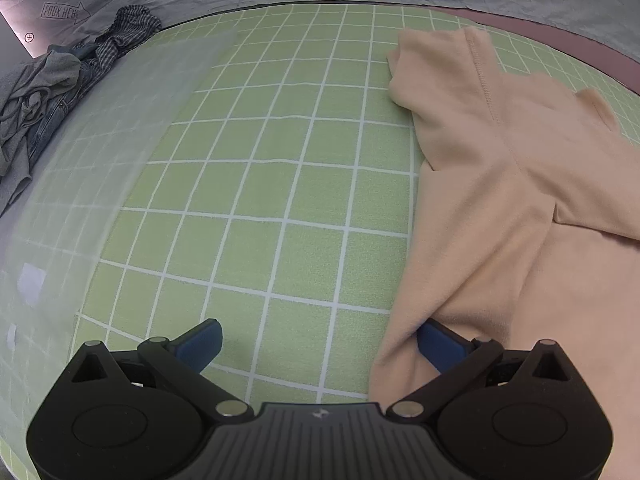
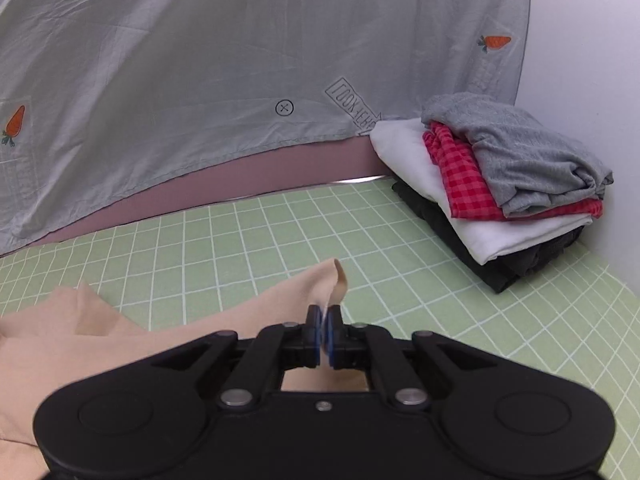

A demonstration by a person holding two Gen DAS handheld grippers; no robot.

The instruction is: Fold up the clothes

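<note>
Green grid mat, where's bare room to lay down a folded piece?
Bare mat lies between the peach garment and the crumpled pile; also between the garment and the folded stack. The right tool pinches the garment; the left tool is open.

I see a peach garment (image 1: 520, 184) on a pale green mat gridded in white (image 1: 280, 184). My grippers are black with blue finger pads (image 1: 200, 344). The backdrop sheet (image 2: 200, 80) is grey with orange carrots. The folded stack (image 2: 500, 184) layers grey, red check, white, black. The loose pile (image 1: 60, 88) mixes grey, denim blue and navy check.
</note>
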